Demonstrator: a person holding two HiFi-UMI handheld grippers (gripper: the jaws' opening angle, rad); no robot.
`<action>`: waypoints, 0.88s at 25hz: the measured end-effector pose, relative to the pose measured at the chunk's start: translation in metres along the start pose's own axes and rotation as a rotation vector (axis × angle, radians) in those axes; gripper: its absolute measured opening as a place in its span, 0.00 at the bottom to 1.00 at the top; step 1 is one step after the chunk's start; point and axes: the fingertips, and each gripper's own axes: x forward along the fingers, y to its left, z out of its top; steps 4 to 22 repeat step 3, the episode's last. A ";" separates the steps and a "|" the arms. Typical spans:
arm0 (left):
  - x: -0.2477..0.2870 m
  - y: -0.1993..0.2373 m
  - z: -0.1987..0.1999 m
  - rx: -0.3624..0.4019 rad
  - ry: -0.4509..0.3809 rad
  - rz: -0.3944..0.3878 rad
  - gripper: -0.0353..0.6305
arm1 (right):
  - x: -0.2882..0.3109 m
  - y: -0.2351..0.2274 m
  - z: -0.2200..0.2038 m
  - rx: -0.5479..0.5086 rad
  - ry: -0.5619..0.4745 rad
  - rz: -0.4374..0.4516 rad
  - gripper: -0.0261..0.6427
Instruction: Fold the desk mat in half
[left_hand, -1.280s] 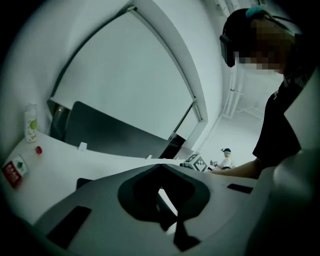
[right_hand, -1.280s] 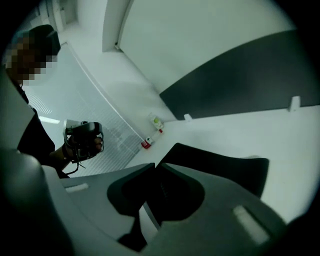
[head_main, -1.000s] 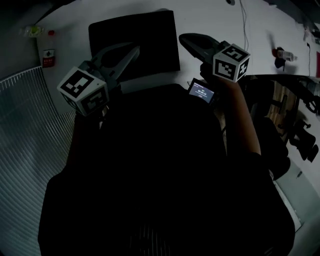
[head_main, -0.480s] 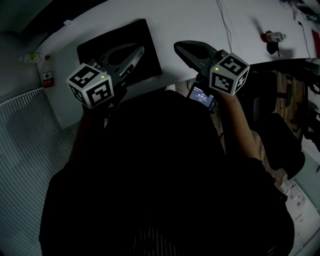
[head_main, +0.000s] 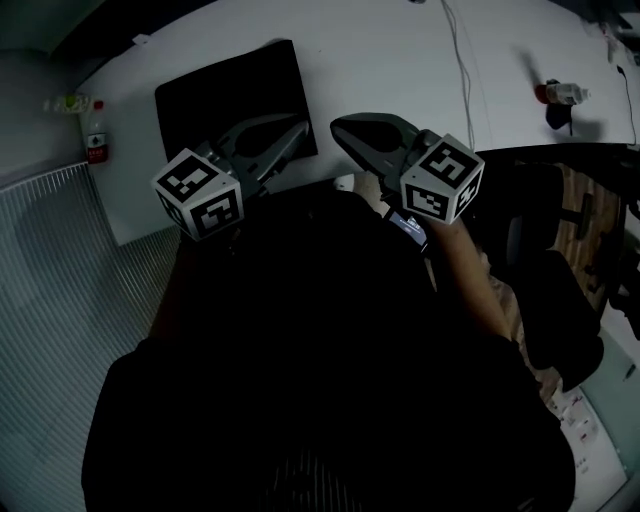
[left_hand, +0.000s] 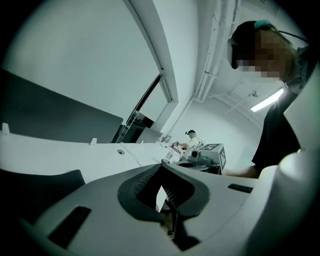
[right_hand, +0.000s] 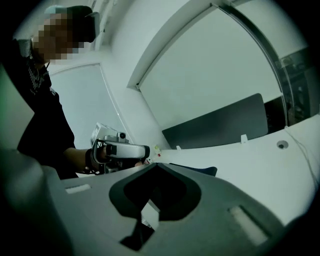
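Observation:
The black desk mat lies flat on the white table, at its near left part. Both grippers hang above the table's front edge, close to my body, and touch nothing. My left gripper is shut and empty, its tips over the mat's near right corner. To its right, off the mat, my right gripper is also shut and empty. In the left gripper view a dark piece of the mat shows beyond the closed jaws. The right gripper view shows the mat's corner and the left gripper.
A thin cable runs across the table. A small red-and-white object lies at the far right. A black chair stands to the right of me. A ribbed panel fills the left. Another person works far off.
Both grippers have come closer together, the right one moving left and the left one right. The head view has shifted, so the mat now sits further left in it.

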 end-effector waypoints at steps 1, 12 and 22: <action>0.006 -0.002 -0.003 -0.006 -0.006 -0.002 0.06 | -0.002 -0.001 -0.004 0.007 -0.004 0.010 0.04; 0.022 0.000 -0.001 -0.009 -0.031 -0.002 0.06 | -0.004 -0.007 -0.008 0.018 -0.018 0.027 0.04; 0.022 0.000 -0.001 -0.009 -0.031 -0.002 0.06 | -0.004 -0.007 -0.008 0.018 -0.018 0.027 0.04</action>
